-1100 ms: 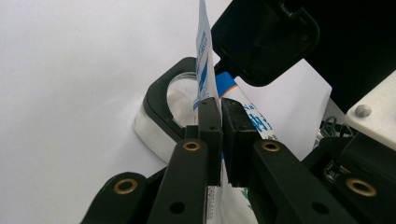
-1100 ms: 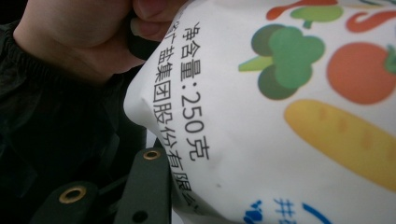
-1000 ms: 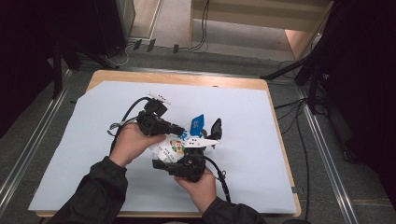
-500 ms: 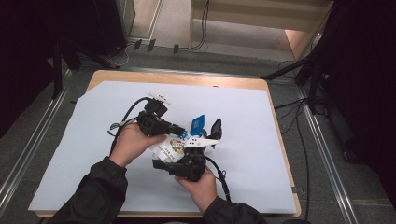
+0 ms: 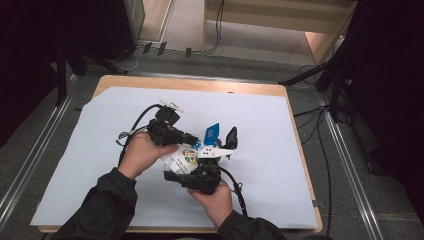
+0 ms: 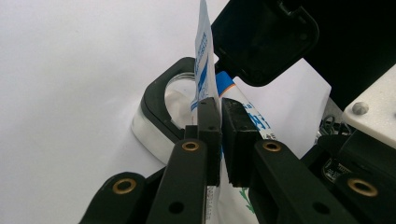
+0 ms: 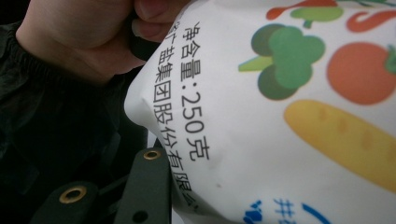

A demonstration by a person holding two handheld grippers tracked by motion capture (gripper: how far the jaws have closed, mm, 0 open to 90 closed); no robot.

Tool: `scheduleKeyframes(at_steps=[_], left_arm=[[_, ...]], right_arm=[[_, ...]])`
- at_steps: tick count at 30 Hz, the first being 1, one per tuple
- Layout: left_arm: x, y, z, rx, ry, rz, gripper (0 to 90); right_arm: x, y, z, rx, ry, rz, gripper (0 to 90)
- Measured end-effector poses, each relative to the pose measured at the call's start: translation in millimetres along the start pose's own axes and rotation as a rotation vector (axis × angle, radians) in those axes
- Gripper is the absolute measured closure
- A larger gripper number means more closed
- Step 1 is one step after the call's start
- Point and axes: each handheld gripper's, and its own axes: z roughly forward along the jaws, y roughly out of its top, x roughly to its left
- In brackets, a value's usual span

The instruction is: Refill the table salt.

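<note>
Holding unchanged from a second ago, left claw (image 6: 220,140) pinches the bag's (image 5: 185,157) top edge, right claw (image 5: 192,175) grips its body over the open-lidded jar (image 6: 161,116), pouring likely next.

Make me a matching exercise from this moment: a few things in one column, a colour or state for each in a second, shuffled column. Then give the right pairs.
Things:
1. white plastic pouch printed with vegetables
2. left gripper
3. pale blue sheet covering the table
4. black lid of the clear container

States:
A. flipped up and open
B. lies flat under both hands
C. jaws pinched shut on the pouch's top edge
D. held up between the two grippers, over the container's mouth

Pairs: 1-D, 2-C, 3-B, 4-A
</note>
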Motion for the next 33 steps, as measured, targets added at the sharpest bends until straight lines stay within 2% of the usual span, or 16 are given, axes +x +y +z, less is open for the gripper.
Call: scheduleKeyframes(at_steps=[33], left_arm=[[-0.3, 0.2, 1.5, 0.002, 0.011, 0.006, 87.8]], right_arm=[[-0.9, 0.2, 0.1, 0.006, -0.002, 0.001, 67.5]])
